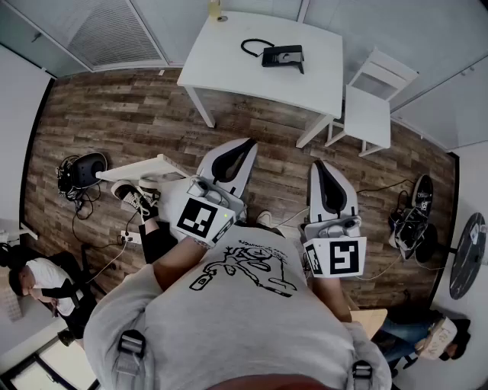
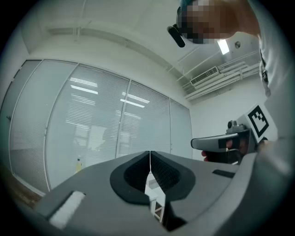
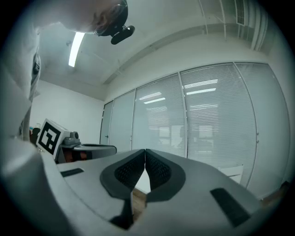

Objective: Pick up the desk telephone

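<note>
The black desk telephone [image 1: 283,55] lies on the white table [image 1: 229,61] at the far side of the room, its cord [image 1: 255,47] looped to its left. Both grippers are held level above the wood floor, well short of the table. My left gripper [image 1: 247,144] is shut with nothing between its jaws, which meet in the left gripper view [image 2: 150,154]. My right gripper [image 1: 318,164] is also shut and empty, its jaws touching in the right gripper view [image 3: 145,151]. Neither gripper view shows the telephone.
A white chair [image 1: 371,103] stands right of the table, and a yellow bottle [image 1: 216,9] is on its far edge. A low white stand [image 1: 145,168], shoes and cables [image 1: 76,177] lie left. Seated people are at the bottom left [image 1: 40,283] and bottom right [image 1: 435,339].
</note>
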`<act>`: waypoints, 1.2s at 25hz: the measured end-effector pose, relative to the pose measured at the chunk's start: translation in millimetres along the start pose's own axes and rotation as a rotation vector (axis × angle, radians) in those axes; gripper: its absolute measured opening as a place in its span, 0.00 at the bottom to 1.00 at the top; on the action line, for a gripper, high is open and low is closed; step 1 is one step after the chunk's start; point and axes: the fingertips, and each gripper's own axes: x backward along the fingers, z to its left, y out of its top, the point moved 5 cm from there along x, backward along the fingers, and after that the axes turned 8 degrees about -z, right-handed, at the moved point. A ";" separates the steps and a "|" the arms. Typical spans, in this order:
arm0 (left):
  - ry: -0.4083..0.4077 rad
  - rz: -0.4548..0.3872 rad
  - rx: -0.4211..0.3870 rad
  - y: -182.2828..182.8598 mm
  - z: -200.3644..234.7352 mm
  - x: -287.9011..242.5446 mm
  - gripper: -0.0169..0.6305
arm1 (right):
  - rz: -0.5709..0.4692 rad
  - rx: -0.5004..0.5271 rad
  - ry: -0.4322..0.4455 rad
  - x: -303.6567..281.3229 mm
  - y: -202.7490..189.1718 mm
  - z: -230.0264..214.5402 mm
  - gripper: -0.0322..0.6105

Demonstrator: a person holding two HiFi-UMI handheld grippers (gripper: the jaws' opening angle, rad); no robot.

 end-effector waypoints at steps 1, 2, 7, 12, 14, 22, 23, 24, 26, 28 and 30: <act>0.000 0.002 0.001 0.0 2.5 1.1 0.04 | -0.004 -0.010 -0.003 -0.9 0.4 1.0 0.06; 0.001 0.003 0.001 0.0 5.3 2.3 0.04 | -0.006 -0.019 -0.005 -2.0 0.6 2.0 0.06; 0.014 0.005 0.003 -1.0 27.4 5.8 0.04 | 0.001 -0.013 -0.020 -16.8 -3.1 8.2 0.06; 0.022 -0.019 0.027 2.2 55.7 3.4 0.04 | 0.006 -0.006 -0.036 -41.7 -7.8 21.1 0.06; 0.012 -0.027 0.027 3.6 62.1 3.3 0.03 | 0.007 -0.001 -0.044 -48.7 -10.6 25.4 0.06; 0.034 -0.009 0.048 -2.7 100.5 -2.5 0.04 | 0.021 0.006 -0.094 -73.2 -14.7 17.0 0.06; 0.038 -0.009 0.050 -3.7 104.8 -5.7 0.04 | 0.022 0.006 -0.096 -77.3 -15.9 14.4 0.06; 0.039 -0.010 0.051 -4.5 108.4 -9.4 0.03 | 0.023 0.005 -0.096 -81.5 -17.3 11.6 0.06; 0.038 -0.013 0.050 -5.9 113.3 -17.5 0.03 | 0.025 0.004 -0.094 -89.6 -20.3 6.3 0.06; 0.036 -0.015 0.049 -7.6 117.0 -26.7 0.03 | 0.021 0.003 -0.091 -97.6 -22.6 0.4 0.06; 0.034 -0.015 0.048 -10.8 120.7 -38.4 0.03 | 0.012 0.002 -0.090 -106.3 -25.3 -8.0 0.06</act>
